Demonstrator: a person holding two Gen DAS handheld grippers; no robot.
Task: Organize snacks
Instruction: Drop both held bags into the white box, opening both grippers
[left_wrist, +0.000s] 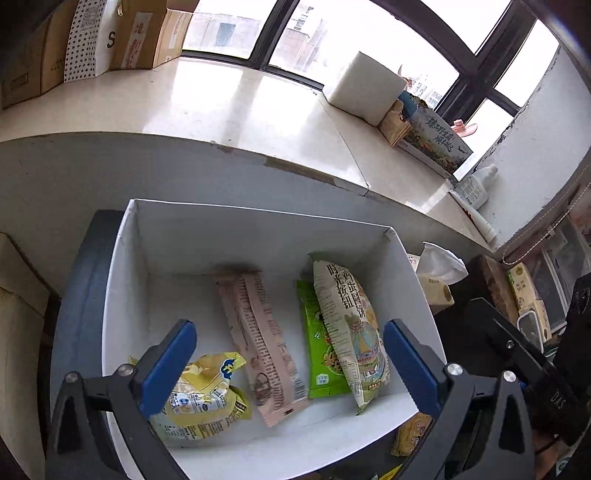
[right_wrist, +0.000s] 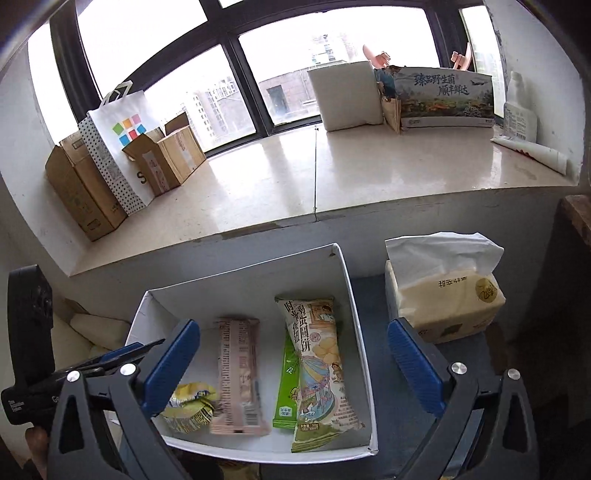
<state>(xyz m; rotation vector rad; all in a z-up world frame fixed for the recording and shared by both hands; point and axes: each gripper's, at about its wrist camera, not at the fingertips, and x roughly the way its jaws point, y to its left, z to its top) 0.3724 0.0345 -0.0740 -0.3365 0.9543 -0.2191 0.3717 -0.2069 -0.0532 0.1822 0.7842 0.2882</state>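
Both the left hand-held gripper (left_wrist: 290, 363) and the right hand-held gripper (right_wrist: 293, 363) are held spread apart, empty, above the white box (right_wrist: 354, 317). Four snack packets are counted inside: one yellow (right_wrist: 190, 406), one pink (right_wrist: 238, 373), one green (right_wrist: 288, 387), one illustrated (right_wrist: 321, 365).

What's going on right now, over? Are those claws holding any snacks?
Left gripper open, empty. Right gripper open, empty. Four snack packets in white box: yellow, pink, green, illustrated. Nothing in the way.
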